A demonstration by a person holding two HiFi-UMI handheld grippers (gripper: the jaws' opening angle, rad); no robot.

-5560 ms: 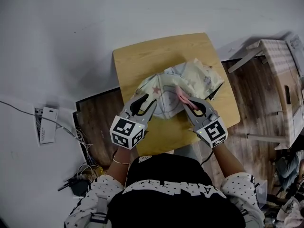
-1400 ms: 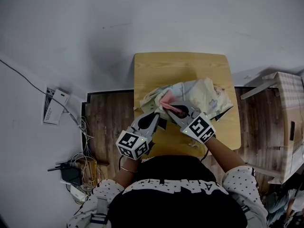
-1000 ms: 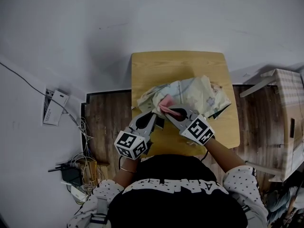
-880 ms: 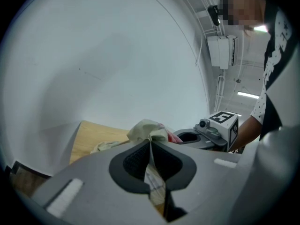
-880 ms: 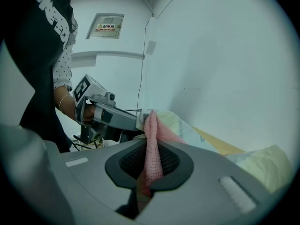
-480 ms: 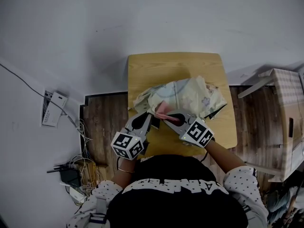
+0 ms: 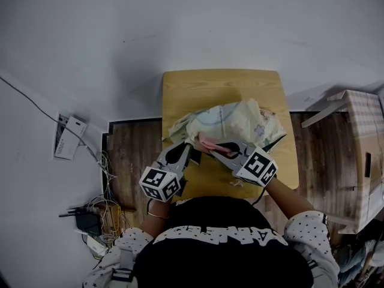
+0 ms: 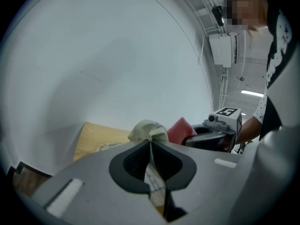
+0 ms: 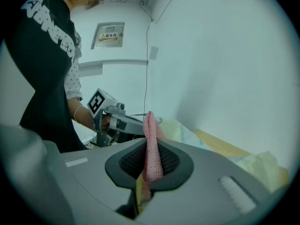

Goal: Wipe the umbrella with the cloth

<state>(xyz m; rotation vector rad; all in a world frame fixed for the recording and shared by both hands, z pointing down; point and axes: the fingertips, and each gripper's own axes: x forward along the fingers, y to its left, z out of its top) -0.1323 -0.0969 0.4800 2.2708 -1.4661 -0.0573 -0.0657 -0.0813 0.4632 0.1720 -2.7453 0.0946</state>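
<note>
Lying crumpled: umbrella (image 7: 240,122) | pale yellow fabric, star print | cloth (image 7: 207,143) pink

The umbrella (image 7: 235,117) is cream with faint pastel prints. The cloth (image 7: 207,143) is pink. The surface (image 7: 216,89) is light wood. The left gripper (image 7: 189,147) and right gripper (image 7: 212,151) are grey, with black-and-white square markers.

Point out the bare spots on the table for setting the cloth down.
Bare: the far strip of the table, between its far edge and the umbrella. Crowded: the near side, where left gripper, right gripper and cloth meet.
</note>
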